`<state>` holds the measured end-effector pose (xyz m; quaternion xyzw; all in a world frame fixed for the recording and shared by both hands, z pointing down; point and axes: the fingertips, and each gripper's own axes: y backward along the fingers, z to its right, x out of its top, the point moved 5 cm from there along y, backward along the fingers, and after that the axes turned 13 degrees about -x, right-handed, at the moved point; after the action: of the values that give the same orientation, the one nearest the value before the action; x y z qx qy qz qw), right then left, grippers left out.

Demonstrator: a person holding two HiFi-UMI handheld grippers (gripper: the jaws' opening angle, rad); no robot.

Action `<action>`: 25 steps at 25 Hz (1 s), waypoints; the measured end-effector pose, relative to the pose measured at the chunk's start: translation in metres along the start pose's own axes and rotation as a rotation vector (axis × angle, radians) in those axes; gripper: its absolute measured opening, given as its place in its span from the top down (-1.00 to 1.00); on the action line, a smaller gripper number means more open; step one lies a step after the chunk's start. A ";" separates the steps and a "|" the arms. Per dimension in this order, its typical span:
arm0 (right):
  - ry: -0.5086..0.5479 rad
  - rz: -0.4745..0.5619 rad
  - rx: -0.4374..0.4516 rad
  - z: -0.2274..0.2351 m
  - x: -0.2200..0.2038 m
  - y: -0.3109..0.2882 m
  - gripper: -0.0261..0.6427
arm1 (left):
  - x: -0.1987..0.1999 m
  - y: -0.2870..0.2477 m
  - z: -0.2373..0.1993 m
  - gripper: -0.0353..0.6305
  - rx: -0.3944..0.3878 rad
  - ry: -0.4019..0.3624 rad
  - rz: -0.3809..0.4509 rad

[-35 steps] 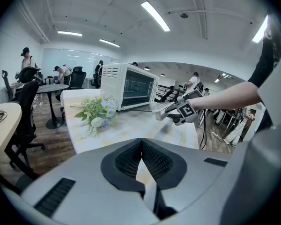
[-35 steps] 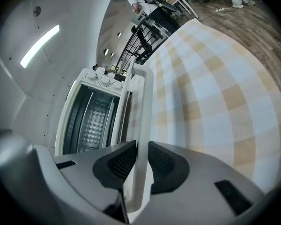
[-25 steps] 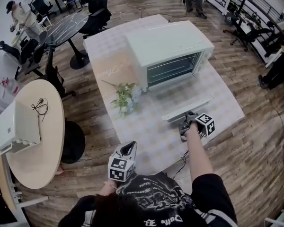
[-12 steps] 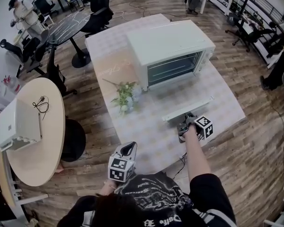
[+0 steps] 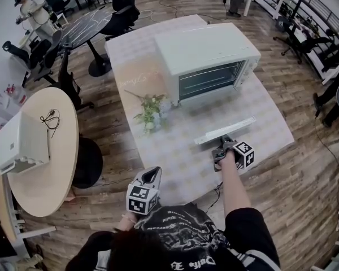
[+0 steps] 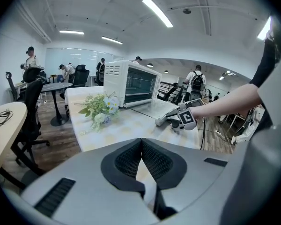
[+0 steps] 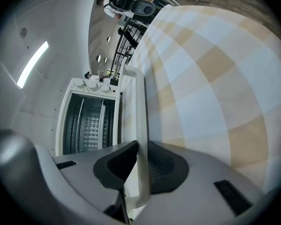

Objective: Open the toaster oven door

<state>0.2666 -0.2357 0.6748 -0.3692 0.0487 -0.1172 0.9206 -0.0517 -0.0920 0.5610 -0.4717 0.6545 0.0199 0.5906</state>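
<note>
Nearly done | toaster oven (image 5: 206, 58) at 12 o'clock on worktop (image 5: 175, 157), door (image 6: 152, 108) seems fully down toward 6 o'clock | right gripper (image 7: 141, 145) fingers, just closing further, clamp door handle (image 5: 225, 130) | left gripper (image 6: 141, 142) fingers together, empty | left: release handle

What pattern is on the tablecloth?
The tablecloth has pale beige and white checks, clearest in the right gripper view.

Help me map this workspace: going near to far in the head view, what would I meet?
From the person outward: left gripper, right gripper, door handle (the right gripper's jaws have just closed further on it), toaster oven.
</note>
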 end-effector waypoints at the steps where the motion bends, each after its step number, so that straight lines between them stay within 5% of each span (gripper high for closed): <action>1: -0.004 -0.002 0.002 -0.001 0.000 0.000 0.68 | 0.000 0.000 0.000 0.83 0.000 0.000 -0.001; 7: -0.006 -0.013 0.020 0.002 0.000 0.004 0.71 | -0.001 0.001 0.002 0.83 -0.005 -0.015 -0.007; 10: -0.016 0.009 0.020 0.006 0.003 0.017 0.90 | 0.000 0.002 0.001 0.83 -0.004 -0.012 0.003; 25: 0.202 0.147 0.201 -0.018 -0.005 0.126 0.90 | 0.003 0.004 0.005 0.83 -0.096 0.057 0.077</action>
<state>0.2810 -0.1581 0.5745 -0.2572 0.1559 -0.0905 0.9494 -0.0501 -0.0889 0.5552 -0.4743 0.6870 0.0605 0.5473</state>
